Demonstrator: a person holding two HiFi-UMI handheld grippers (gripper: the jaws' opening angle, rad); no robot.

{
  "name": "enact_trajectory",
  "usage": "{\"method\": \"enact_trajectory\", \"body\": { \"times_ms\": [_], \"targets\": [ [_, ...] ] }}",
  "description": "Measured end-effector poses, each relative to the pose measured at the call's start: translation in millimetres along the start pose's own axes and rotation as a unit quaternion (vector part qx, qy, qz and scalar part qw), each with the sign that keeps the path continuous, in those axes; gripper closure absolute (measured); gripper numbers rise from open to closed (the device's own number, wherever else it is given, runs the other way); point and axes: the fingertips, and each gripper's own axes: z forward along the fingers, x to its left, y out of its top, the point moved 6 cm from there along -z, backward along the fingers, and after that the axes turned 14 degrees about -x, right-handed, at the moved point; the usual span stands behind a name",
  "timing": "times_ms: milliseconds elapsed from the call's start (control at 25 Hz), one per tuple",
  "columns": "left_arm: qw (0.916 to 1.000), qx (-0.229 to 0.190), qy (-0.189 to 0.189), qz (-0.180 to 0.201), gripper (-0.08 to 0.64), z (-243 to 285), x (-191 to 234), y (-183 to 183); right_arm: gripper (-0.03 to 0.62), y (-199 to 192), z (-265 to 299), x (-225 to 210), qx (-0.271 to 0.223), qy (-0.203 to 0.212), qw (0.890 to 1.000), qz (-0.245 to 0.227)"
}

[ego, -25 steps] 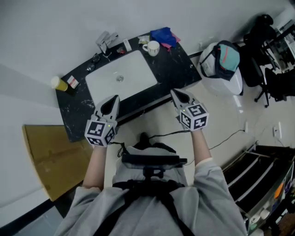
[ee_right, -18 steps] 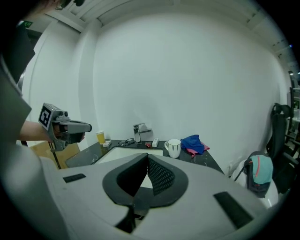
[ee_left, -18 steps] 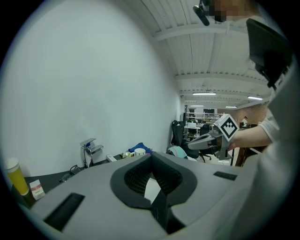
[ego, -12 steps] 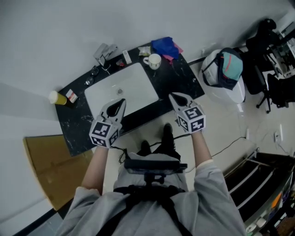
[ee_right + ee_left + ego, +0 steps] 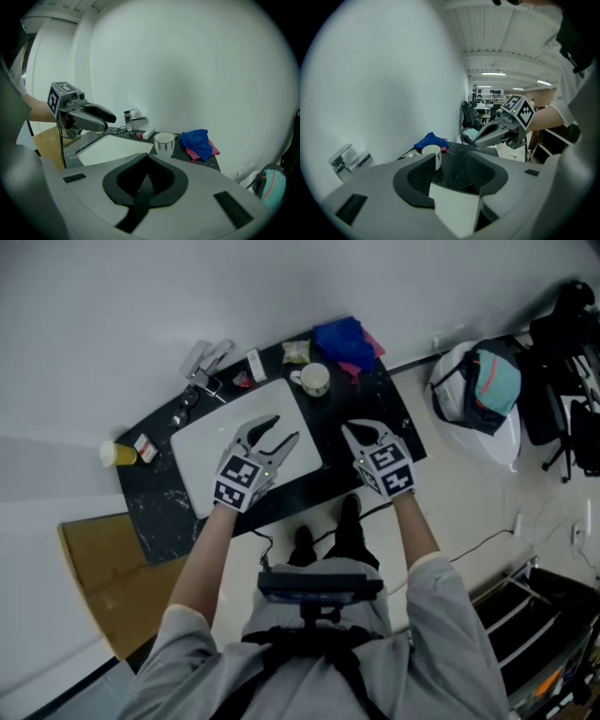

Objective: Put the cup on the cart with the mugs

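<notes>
A white cup (image 5: pixel 315 379) with dark stripes stands upright on the black counter (image 5: pixel 370 395), right of the white sink (image 5: pixel 220 442). It also shows in both gripper views, cup (image 5: pixel 431 152) and cup (image 5: pixel 164 143). My left gripper (image 5: pixel 281 430) hovers over the sink's right part. Its jaws are opening with nothing between them, and the cup lies beyond its tips. My right gripper (image 5: pixel 350 431) is shut and empty above the counter's front, short of the cup. Each gripper sees the other: right gripper (image 5: pixel 487 136), left gripper (image 5: pixel 101 117).
A blue cloth (image 5: pixel 345 338) over a pink one lies behind the cup. A faucet (image 5: pixel 206 357), glasses and small items sit at the sink's back, a yellow bottle (image 5: pixel 117 454) at far left. A white-and-teal bag (image 5: pixel 478 395) stands on the floor at the right, a dark shelved rack (image 5: pixel 539 615) at lower right.
Both grippers have moved forward over the counter as the person stepped closer. The left gripper's jaws, shut before, now stand apart. The right gripper stays shut.
</notes>
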Motion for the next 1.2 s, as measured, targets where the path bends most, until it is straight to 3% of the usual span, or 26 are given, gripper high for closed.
{"method": "enact_trajectory", "body": {
  "times_ms": [160,240,400,480,600,720,920,1000,1200],
  "targets": [
    [0.9985,0.035,-0.027,0.033,0.291,44,14,-5,0.589,0,23,-28,0.014,0.017,1.0,-0.01],
    [0.9958,0.056,-0.043,0.058,0.217,62,23,-8,0.589,-1,30,-38,0.019,0.022,1.0,-0.011],
    [0.9839,0.104,-0.091,0.113,0.124,98,43,-14,0.589,-8,37,-50,0.027,0.028,0.999,-0.008],
    [0.9719,0.133,-0.123,0.15,0.094,115,48,-18,0.589,-13,38,-55,0.032,0.03,0.999,-0.007],
    [0.9444,0.185,-0.176,0.207,0.075,141,52,-27,0.589,-20,39,-63,0.033,0.03,0.999,0.003],
    [0.9182,0.228,-0.221,0.237,0.058,164,53,-38,0.589,-24,37,-68,0.032,0.028,0.999,0.017],
    [0.884,0.284,-0.25,0.275,0.058,187,60,-56,0.589,-29,34,-76,0.025,0.029,0.999,0.032],
    [0.8728,0.301,-0.253,0.289,0.058,194,64,-64,0.589,-32,32,-79,0.021,0.029,0.999,0.037],
    [0.8542,0.334,-0.273,0.29,0.058,207,65,-75,0.589,-33,31,-84,0.016,0.031,0.998,0.05]
  ]
}}
